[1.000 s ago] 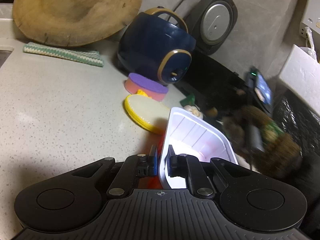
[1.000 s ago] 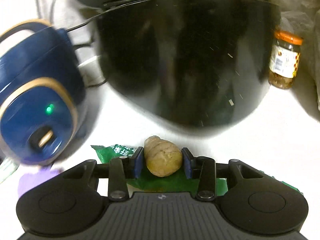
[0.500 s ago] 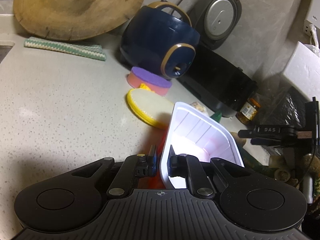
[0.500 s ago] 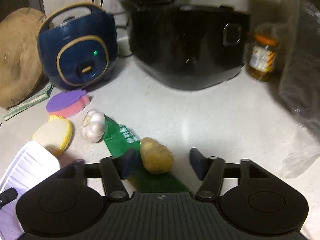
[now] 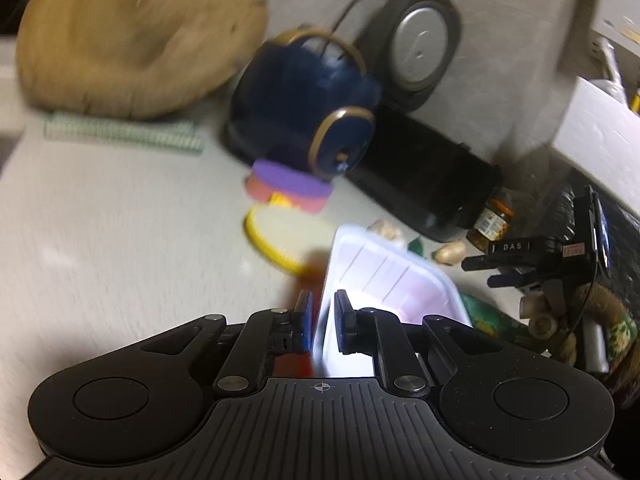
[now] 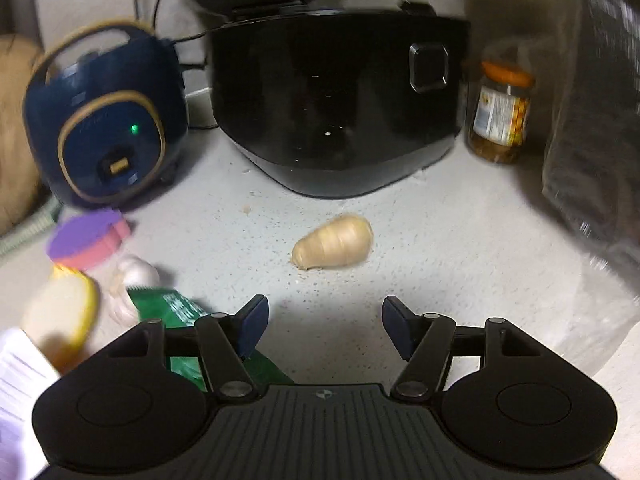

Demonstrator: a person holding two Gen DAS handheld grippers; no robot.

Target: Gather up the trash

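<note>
My left gripper (image 5: 323, 312) is shut on the near rim of a white plastic tray (image 5: 384, 276), which tilts up from the counter; its jaws are beginning to open with the rim still between the pads. My right gripper (image 6: 324, 320) stands open and empty. It also shows in the left wrist view, where the right gripper (image 5: 480, 272) is at the right. A pale ginger piece (image 6: 332, 242) lies loose on the counter just ahead of the open fingers. A green wrapper (image 6: 176, 308) lies under the left finger, with a garlic bulb (image 6: 134, 280) beside it.
A black rice cooker (image 6: 336, 100) and a blue cooker (image 6: 104, 120) stand at the back. A jar (image 6: 500, 116) and a clear plastic bag (image 6: 592, 140) are on the right. A purple-pink sponge (image 6: 88, 240) and a yellow sponge (image 6: 60, 312) lie left. A wooden board (image 5: 140, 40) leans far left.
My right gripper opened, let go of the ginger piece and drew back; the ginger now lies on the counter ahead. The left gripper kept the tray and rolled slightly.
</note>
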